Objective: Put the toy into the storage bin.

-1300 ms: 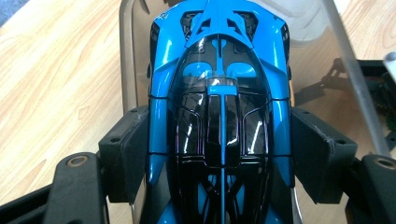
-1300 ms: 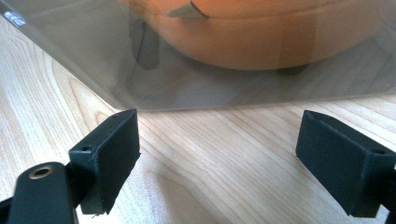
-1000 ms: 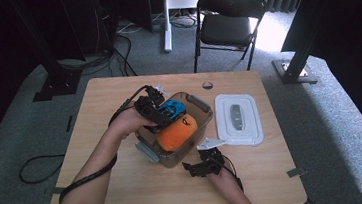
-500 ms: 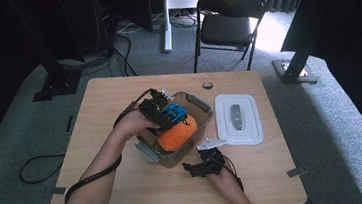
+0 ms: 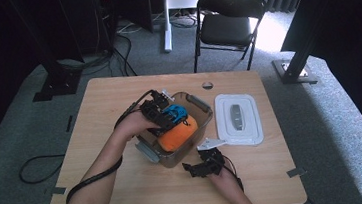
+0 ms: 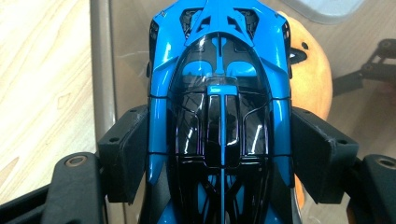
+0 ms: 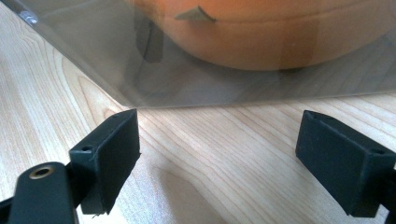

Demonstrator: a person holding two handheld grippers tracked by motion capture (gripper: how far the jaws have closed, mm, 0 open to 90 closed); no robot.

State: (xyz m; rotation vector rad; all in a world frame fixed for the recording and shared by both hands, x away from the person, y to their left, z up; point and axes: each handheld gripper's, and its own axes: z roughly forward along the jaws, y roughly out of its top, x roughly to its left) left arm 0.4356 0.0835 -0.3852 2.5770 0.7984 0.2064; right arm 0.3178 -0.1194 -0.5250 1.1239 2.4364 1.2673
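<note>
The left tool (image 6: 219, 154) is clamped on the blue toy car (image 6: 219, 93) over the clear bin (image 5: 146, 153); dropped carelessly, it could roll off the orange ball (image 5: 177, 132). Right tool (image 7: 219, 158) rests apart on the table (image 7: 210, 186)

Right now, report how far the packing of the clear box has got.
Done: the orange ball lies in the clear box. In hand: the left tool grips the blue toy car above the box. Left: release the car, fit the white lid, lying beside the box. The right tool waits open.
</note>
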